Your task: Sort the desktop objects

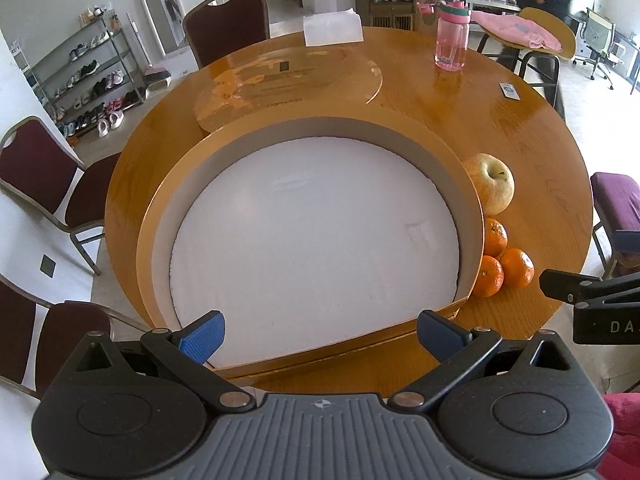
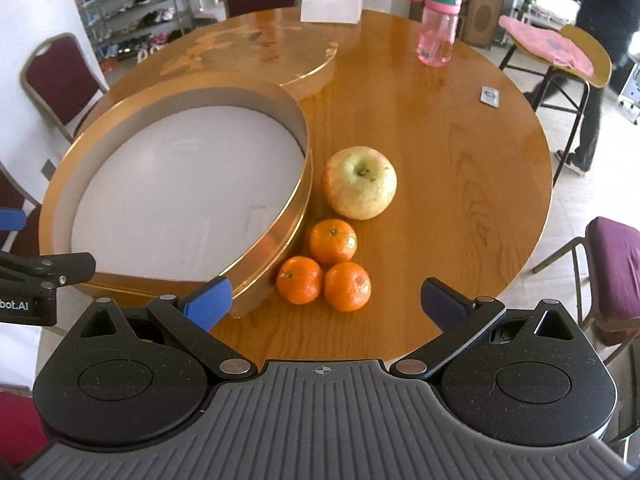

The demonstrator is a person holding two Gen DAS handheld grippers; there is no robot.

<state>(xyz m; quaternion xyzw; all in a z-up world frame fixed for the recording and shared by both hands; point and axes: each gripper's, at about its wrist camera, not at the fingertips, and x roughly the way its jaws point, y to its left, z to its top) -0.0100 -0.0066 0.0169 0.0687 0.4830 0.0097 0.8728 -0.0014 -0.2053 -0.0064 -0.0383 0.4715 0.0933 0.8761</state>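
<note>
Claw (image 2: 326, 302) agape; three glossy oranges (image 2: 333, 241), yellow-green apple (image 2: 360, 182).

Both wrist views face forward, close — sharing round box (image 1: 476, 208) and apple (image 2: 360, 183).

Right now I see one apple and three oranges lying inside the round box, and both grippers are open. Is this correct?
Not quite. The apple and the three oranges lie on the table, beside the round box, not inside it; the right wrist view shows this. The box holds only its white liner. The left gripper and the right gripper are indeed open.
</note>
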